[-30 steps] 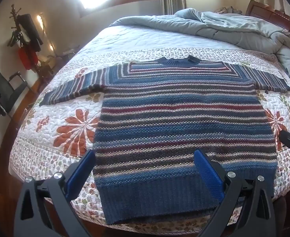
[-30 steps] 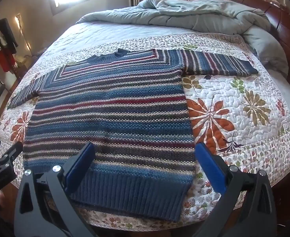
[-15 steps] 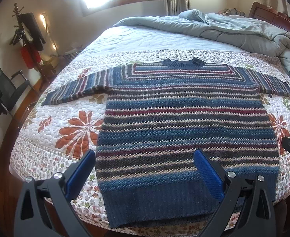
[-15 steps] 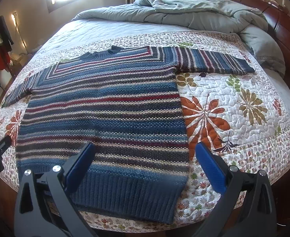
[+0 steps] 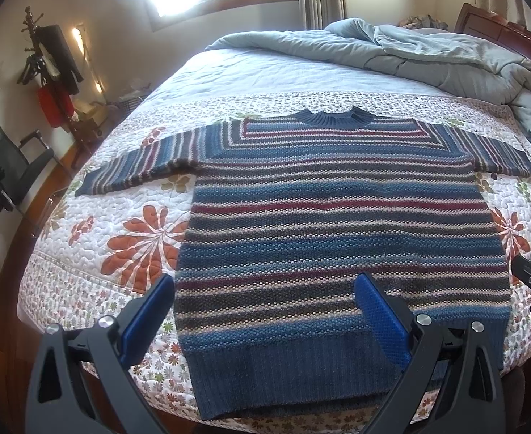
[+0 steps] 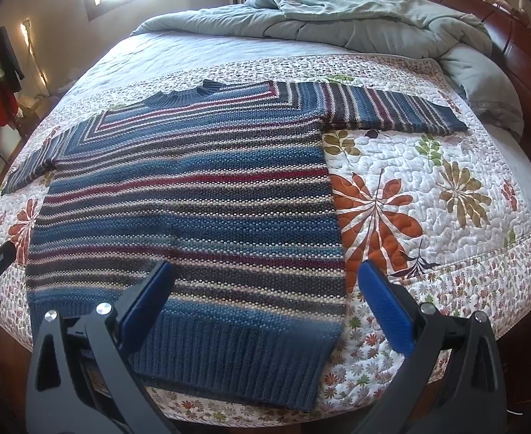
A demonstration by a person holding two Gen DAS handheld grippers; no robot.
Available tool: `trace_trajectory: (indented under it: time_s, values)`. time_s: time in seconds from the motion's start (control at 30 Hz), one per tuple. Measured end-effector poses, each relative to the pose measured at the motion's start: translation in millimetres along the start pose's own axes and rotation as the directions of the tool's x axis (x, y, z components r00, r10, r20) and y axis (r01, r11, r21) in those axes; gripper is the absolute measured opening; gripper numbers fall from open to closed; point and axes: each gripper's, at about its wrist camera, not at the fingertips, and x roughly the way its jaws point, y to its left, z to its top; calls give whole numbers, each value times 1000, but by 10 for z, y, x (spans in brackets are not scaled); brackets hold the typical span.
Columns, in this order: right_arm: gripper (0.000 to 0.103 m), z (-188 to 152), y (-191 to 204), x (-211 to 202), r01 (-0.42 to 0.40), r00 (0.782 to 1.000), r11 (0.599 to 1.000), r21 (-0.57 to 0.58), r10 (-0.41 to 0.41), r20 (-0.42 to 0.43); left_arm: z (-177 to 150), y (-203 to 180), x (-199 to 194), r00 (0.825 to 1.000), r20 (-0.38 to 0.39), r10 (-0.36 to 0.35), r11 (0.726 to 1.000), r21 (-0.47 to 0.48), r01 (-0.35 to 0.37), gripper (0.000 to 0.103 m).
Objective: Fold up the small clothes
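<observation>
Grippers left (image 5: 263, 320) and right (image 6: 265, 311), both spread wide and empty, have drawn back slightly; blue striped knitted sweater (image 5: 334, 231) lies flat, unfolded, sleeves outstretched on floral quilted bedspread (image 6: 446, 217).

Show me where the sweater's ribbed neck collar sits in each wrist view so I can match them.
Left wrist: ribbed collar sits upper centre, slightly right of middle.
Right wrist: ribbed collar sits upper left of centre.
Shared landmark: the rumpled grey-blue comforter at the far end of the bed, beyond the collar in both views.
</observation>
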Motion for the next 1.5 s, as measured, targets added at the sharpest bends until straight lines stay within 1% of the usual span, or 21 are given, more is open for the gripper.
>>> trace_trajectory:
  time_s: [0.03,0.27,0.43,0.73,0.77,1.33,1.5]
  values:
    - [101,54,62,0,2,1000,1000,-1,-2,-3,0,-5,-4,1000,1,1,1000,1,-1,99]
    - [101,11,-25,24,0,1000,1000,2,0,-8,14,-10,-1,1000,-1,-1,1000,0,1,99]
    - [101,41,56,-5,3,1000,1000,-1,-3,-5,25,-16,1,1000,-3,-2,1000,-1,2,99]
    - [101,36,4,25,5,1000,1000,1,-5,-6,24,-19,6,1000,-2,0,1000,0,0,99]
    - [101,66,84,-8,7,1000,1000,-1,-7,-7,30,-21,9,1000,-3,0,1000,0,0,99]
    - [101,57,-16,50,7,1000,1000,1,-7,-9,40,-10,41,1000,-5,-1,1000,1,1,99]
    - [101,38,9,55,8,1000,1000,1,-8,-9,40,-10,40,1000,-6,-1,1000,1,1,99]
